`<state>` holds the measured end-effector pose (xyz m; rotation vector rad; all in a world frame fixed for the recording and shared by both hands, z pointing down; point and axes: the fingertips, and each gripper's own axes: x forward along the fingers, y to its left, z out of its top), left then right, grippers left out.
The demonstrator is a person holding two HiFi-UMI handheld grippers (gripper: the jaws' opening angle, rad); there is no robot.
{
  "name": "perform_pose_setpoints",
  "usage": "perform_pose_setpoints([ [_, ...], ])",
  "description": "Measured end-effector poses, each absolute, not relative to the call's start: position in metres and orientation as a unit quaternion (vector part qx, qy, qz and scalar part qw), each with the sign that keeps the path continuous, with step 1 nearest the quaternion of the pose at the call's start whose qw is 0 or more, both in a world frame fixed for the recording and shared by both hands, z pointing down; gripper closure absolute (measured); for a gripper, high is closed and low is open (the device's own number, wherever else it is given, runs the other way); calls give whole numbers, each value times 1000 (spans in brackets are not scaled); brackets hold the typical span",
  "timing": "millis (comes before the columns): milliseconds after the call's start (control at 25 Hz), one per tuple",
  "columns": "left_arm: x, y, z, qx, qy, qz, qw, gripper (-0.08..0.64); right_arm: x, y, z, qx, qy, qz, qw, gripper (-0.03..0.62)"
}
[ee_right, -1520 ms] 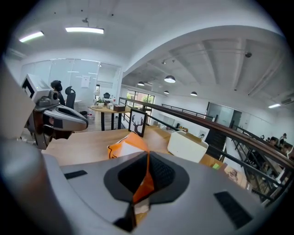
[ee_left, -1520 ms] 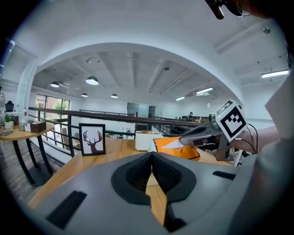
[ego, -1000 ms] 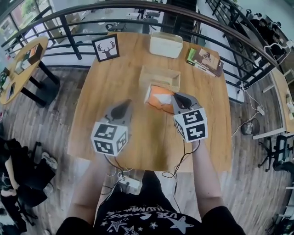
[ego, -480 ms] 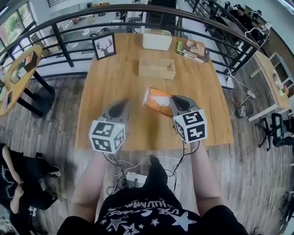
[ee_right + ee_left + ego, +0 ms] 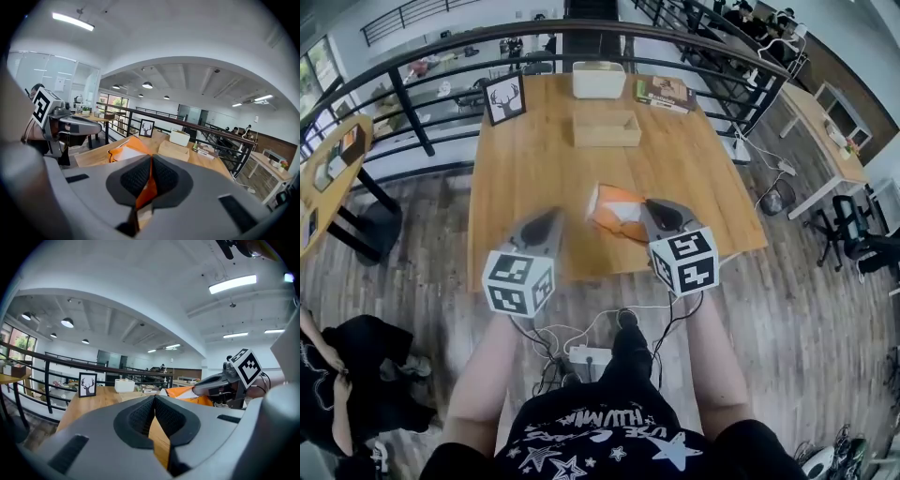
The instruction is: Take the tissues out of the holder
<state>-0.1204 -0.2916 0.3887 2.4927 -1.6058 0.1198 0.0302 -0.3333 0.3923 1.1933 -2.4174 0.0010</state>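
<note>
An orange-and-white soft tissue packet (image 5: 125, 151) is pinched in the grey right gripper's (image 5: 151, 164) closed jaws; a pale wooden box (image 5: 174, 150) is seen nearer the table's (image 5: 91, 158) far edge.

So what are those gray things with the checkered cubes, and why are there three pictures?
Those are grabbing tools. A person holds the left gripper in one hand and the right gripper in the other. The cubes are part of them. One picture comes from a camera on the person's head, looking down. The other two come from cameras that ride on each gripper and look along its jaws. The right gripper is pinching an orange tissue pack. The left gripper is shut with nothing in it. Farther back on the table stand the wooden holder, a white box, a deer picture and a book.
</note>
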Motion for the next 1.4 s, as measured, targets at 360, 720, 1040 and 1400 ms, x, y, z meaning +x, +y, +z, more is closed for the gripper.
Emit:
perform_pose_setpoints([
  [360,-120,-237,386,856,-508,41,88,548,42,-261,393,463,-858,27,221,571],
  [720,-73,-209,377,870,-485,36,79,548,90,-215,383,487,-850,33,198,571],
  [1040,-22,-154,371,873,-481,42,73,548,133,-155,374,490,-852,36,180,571],
  [1400,-3,-82,363,865,-494,50,72,548,146,-89,365,468,-865,35,177,571],
])
